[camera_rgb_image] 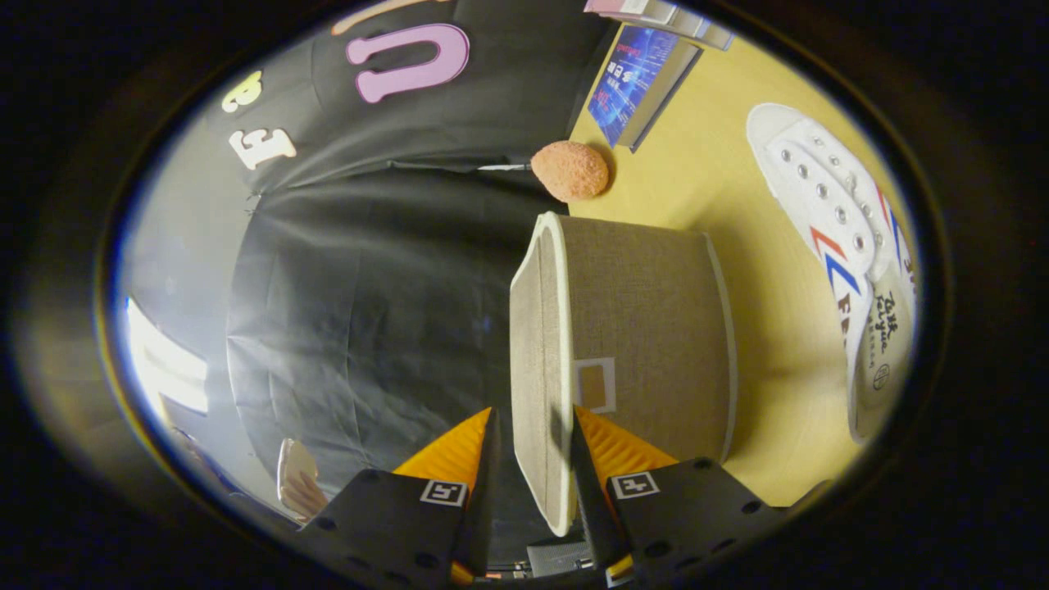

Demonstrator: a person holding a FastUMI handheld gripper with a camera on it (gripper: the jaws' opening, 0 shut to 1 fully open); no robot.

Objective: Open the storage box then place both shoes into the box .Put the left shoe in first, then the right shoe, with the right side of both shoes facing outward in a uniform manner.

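A: Biggest first, go.
B: Yellow table [721, 172] is running along one side, view rolled sideways. Storage box [647, 328], tan fabric with white trim, is sitting on it, just ahead of the fingers.
A: Gripper?
B: Gripper [533, 459] is straddling the box lid [539, 369]; fingers are sitting on either side of its rim. Whether they're pressing on it, I cannot tell.
A: Shoes?
B: One white shoe [836, 238] with red and blue stripes is lying on the table beyond the box, well apart from it.
A: Smaller stuff?
B: Blue book [635, 82] is standing near the wall, orange sponge [571, 170] is resting just beside it.
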